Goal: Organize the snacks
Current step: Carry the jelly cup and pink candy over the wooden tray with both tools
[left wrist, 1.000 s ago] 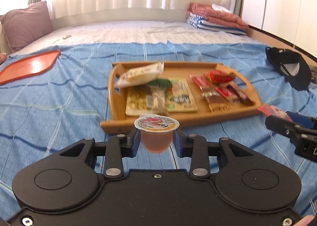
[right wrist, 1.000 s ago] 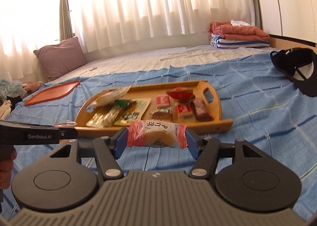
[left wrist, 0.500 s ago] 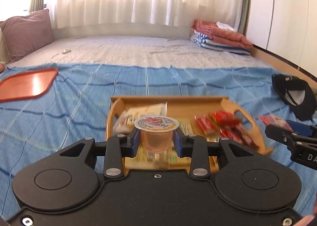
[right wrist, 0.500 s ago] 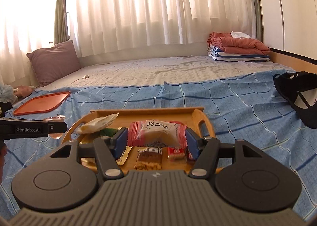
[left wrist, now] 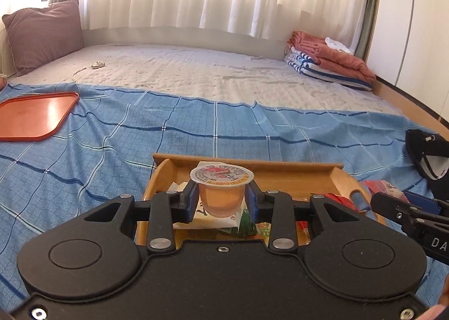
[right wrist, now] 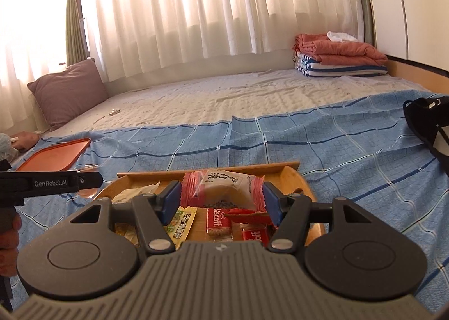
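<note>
**Ana:** Two snacks are in the air at once. The left gripper (left wrist: 221, 202) is clamped on a jelly cup (left wrist: 221, 191), pads on the cup wall under the foil lid. The right gripper (right wrist: 221, 198) is closed on a red-ended cracker packet (right wrist: 221, 188), pinched end to end. Both hang over the wooden tray (left wrist: 283, 176).

**Ben:** Where would you set each down?

**Ana:** Seen from the right wrist, the red wrappers such as the Biscoff packet (right wrist: 218, 221) sit toward 3 o'clock on the tray, and the green-printed bag (right wrist: 179, 224) with the pale packets toward 9 o'clock. I'd judge the cracker packet belongs with the red ones.

**Ben:** And the cup?

**Ana:** Keep it upright and lower it onto bare wood, likely at 12 o'clock by the far wall. Landing it on a packet would probably tip it.

**Ben:** Any risk between the hands?

**Ana:** They are near each other over one tray. Release one at a time, low, so nothing drops or slides. The orange tray (left wrist: 33, 118) at 10 o'clock on the blue checked cloth (left wrist: 196, 134) lies well apart.
</note>
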`<state>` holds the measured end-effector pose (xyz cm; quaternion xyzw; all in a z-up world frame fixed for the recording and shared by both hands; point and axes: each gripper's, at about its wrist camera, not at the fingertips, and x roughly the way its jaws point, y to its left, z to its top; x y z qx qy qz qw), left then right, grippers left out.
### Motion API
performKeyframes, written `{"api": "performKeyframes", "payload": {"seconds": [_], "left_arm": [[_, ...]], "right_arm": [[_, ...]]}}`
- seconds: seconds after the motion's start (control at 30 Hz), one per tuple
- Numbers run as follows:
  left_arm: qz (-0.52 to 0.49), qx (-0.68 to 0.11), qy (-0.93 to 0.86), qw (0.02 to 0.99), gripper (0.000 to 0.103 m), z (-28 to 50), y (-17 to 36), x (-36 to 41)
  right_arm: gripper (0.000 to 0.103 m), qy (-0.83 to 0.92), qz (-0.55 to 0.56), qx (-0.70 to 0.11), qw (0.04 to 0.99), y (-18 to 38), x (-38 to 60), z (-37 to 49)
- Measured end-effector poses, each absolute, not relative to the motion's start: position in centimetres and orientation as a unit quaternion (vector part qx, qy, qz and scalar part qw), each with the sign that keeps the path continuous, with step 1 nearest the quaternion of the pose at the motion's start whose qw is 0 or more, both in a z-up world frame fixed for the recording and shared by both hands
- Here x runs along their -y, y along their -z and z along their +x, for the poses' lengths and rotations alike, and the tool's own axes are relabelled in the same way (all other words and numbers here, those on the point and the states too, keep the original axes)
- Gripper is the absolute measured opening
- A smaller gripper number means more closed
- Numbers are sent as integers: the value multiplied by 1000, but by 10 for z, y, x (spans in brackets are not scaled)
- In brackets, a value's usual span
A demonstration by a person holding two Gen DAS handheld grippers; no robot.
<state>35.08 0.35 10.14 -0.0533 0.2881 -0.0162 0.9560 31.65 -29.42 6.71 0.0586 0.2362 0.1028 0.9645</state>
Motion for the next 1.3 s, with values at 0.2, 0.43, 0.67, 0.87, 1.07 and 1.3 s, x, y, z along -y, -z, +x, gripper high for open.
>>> {"api": "performKeyframes", "payload": {"seconds": [0.2, 0.43, 0.67, 0.87, 1.07, 1.3], "left_arm": [[-41, -293, 20, 955, 33, 386, -85, 7], [-49, -300, 10, 953, 33, 422, -66, 11], [-31, -315, 7, 949, 33, 445, -45, 13], [-28, -317, 5, 948, 33, 457, -37, 9], [-20, -317, 4, 948, 33, 465, -29, 8], [-19, -319, 8, 947, 33, 466, -15, 6]], "right_arm": [[65, -100, 61, -263, 958, -55, 284, 353], [65, -106, 61, -272, 955, -38, 279, 385], [65, -119, 43, -274, 953, -26, 271, 405], [65, -125, 28, -284, 950, -13, 265, 418], [65, -133, 9, -286, 949, -7, 256, 426], [65, -141, 2, -293, 946, 3, 248, 435]]}}
